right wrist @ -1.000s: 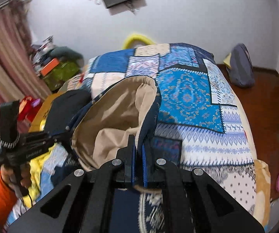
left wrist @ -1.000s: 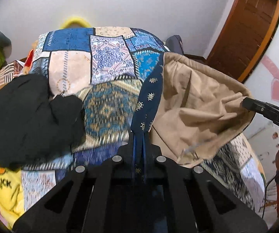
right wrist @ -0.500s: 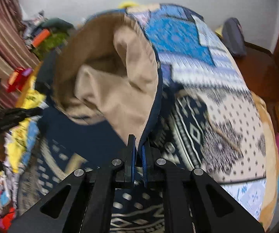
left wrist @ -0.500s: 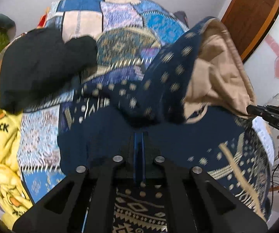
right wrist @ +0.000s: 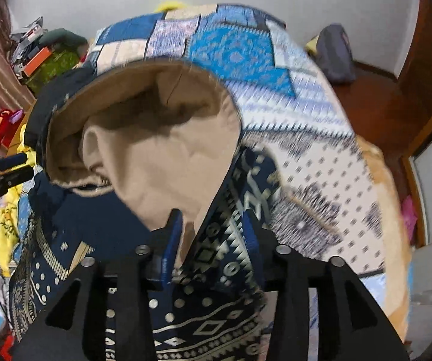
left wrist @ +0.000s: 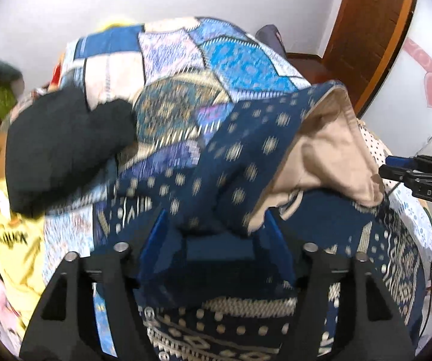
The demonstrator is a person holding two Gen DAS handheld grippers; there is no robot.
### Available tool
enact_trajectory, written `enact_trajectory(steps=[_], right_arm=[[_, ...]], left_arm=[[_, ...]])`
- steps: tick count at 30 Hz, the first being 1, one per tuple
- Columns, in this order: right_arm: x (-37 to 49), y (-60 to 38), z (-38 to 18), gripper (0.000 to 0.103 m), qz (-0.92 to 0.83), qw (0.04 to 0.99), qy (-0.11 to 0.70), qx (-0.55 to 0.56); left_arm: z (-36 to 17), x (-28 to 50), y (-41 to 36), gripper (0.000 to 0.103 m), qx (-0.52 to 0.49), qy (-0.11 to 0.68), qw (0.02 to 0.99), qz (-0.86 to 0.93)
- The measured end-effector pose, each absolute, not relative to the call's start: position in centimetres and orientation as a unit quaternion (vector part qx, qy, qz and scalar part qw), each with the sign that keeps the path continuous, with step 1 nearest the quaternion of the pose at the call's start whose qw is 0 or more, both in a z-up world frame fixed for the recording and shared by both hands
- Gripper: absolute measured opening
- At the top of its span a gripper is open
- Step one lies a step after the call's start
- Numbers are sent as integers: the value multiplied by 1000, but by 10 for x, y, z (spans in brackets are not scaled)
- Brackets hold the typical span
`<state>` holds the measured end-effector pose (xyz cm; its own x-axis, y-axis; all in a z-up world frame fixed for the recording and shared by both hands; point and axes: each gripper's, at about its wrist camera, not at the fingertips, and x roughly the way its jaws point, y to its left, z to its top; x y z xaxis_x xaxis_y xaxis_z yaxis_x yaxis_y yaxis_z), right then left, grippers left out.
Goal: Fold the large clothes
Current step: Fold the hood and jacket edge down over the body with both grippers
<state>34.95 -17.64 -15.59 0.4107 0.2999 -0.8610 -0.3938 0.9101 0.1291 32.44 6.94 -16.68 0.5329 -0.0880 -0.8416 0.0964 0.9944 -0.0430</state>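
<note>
Both tools are spread apart, blue pads wide, nothing clamped. Left tool [left wrist: 216, 228]: the navy garment [left wrist: 234, 156] bunches in the gap between its fingers, a fold draped over the opening. Right tool [right wrist: 211, 234]: the garment edge [right wrist: 225, 240] runs through its open gap, tan lining on the inner side, patterned navy on the outer.

Garment is woven navy cloth with small cream dot motifs and white geometric bands near the hem, lined in plain tan fabric [right wrist: 155, 138]. The lining side billows up in a rounded, hood-like pocket between the two tools; the rest lies flat on the bed just ahead of both. Fabric is motion-blurred, so whether it touches the pads is hard to tell.

Bed carries a patchwork quilt [left wrist: 216, 57] of blue, cream and teal printed panels. A soft black garment [left wrist: 62, 144] lies crumpled on the quilt's left side, a yellow printed cloth [left wrist: 17, 240] beside it at the bed's edge.
</note>
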Motion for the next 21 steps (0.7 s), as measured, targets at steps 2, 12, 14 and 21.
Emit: enact_trajectory(steps=[2,12,14,21], right_arm=[[361,-178,-153,42,202,844,494,-46],[409,-164,-168,42,190,842,504,-26],[418,-158,-173,42,192,839,508,-23],[432,-149,-183,42,211,838,504,9]], left_arm=[[-164,339,59,82,27,479,876,-49],[-167,398,16,83,42,472,875,-97],[-166,406,9,83,45,465,878,-104],[-170,425,-1,41,42,459,878,-128]])
